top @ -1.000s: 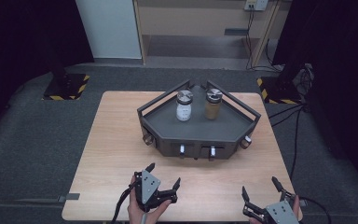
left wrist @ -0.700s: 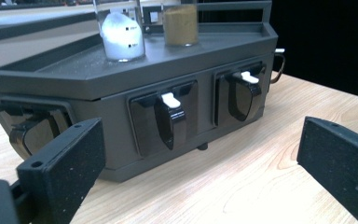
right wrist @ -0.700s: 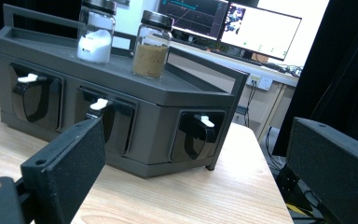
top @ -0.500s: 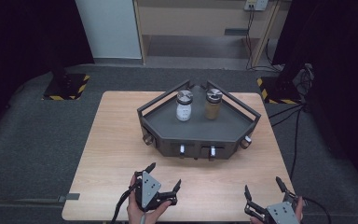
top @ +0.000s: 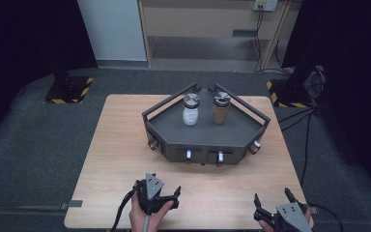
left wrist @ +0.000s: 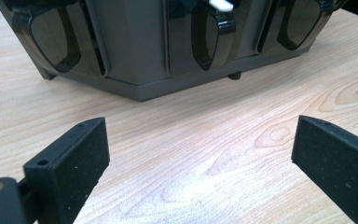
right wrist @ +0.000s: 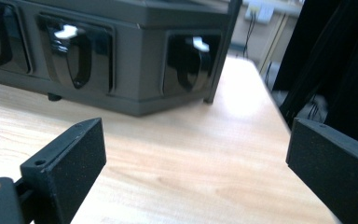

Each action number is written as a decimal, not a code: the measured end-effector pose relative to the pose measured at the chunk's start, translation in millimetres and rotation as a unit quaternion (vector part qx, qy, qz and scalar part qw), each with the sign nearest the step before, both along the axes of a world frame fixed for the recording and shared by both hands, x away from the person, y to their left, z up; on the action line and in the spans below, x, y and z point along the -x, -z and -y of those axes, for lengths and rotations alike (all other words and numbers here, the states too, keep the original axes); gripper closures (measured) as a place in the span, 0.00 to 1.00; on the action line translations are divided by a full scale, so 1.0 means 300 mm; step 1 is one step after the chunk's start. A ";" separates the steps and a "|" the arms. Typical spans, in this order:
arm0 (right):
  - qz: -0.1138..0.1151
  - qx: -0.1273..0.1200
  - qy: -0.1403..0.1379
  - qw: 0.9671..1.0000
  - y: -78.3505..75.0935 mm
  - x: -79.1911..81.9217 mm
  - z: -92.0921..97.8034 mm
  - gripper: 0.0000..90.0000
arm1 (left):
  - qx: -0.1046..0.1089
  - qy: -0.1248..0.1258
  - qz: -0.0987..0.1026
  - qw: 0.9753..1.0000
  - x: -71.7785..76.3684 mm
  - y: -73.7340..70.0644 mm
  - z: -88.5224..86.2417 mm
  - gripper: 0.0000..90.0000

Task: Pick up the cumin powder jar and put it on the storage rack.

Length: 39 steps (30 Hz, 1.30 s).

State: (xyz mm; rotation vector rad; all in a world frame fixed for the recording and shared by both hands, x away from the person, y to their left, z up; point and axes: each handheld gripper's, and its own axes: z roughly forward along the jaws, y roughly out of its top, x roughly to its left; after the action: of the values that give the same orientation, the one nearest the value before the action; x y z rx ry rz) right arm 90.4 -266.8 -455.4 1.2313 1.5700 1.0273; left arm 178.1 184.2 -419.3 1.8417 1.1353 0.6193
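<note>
A dark grey angular tray [top: 232,133] stands on the wooden table [top: 125,145], with glossy black handles and small knobs along its front faces [left wrist: 140,51] [right wrist: 135,56]. Two jars stand upright on it: a white-filled jar [top: 191,110] and a tan-filled jar [top: 221,108], both with metal lids. My left gripper [top: 160,199] is held near the table's front edge, open, nothing between its pads [left wrist: 81,163]. My right gripper [top: 275,205] is at the front right corner, also open and empty, its fingers [right wrist: 70,163] spread wide.
Cables trail from both grippers off the front edge. Behind the table stand a white panel [top: 113,29] and a wooden shelf unit [top: 207,24]. Yellow-black striped floor plates [top: 70,89] lie at both back corners. Dark curtains flank the room.
The right gripper has drifted slightly lower and to the right near the table's front corner. The left gripper and the jars are where they were.
</note>
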 end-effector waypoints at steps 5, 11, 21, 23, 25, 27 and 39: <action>-0.062 -0.042 0.012 0.997 -0.017 -0.032 0.022 0.05 | 0.016 -0.013 -0.043 0.999 -0.024 -0.014 -0.007 0.06; -0.077 -0.053 0.016 0.995 -0.017 -0.041 0.027 0.05 | 0.021 -0.018 -0.089 0.996 -0.060 -0.044 -0.019 0.07; -0.082 -0.054 0.011 0.995 -0.015 -0.045 0.027 0.05 | 0.017 -0.022 -0.094 0.995 -0.067 -0.044 -0.017 0.07; -0.082 -0.053 0.011 0.995 -0.014 -0.045 0.026 0.05 | 0.019 -0.020 -0.094 0.995 -0.068 -0.042 -0.021 0.07; -0.081 -0.054 0.011 0.995 -0.014 -0.044 0.027 0.05 | 0.021 -0.020 -0.090 0.996 -0.065 -0.039 -0.022 0.07; -0.081 -0.056 0.012 0.995 -0.014 -0.044 0.027 0.05 | 0.021 -0.020 -0.088 0.996 -0.063 -0.038 -0.022 0.07; -0.083 -0.057 0.007 0.995 -0.013 -0.047 0.033 0.05 | 0.021 -0.023 -0.089 0.996 -0.066 -0.034 -0.022 0.07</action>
State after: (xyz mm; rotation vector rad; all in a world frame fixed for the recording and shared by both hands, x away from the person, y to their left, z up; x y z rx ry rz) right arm 104.6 -276.6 -451.4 1.4366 1.6437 1.0399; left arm 198.0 190.7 -409.2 1.8687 1.3000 0.4606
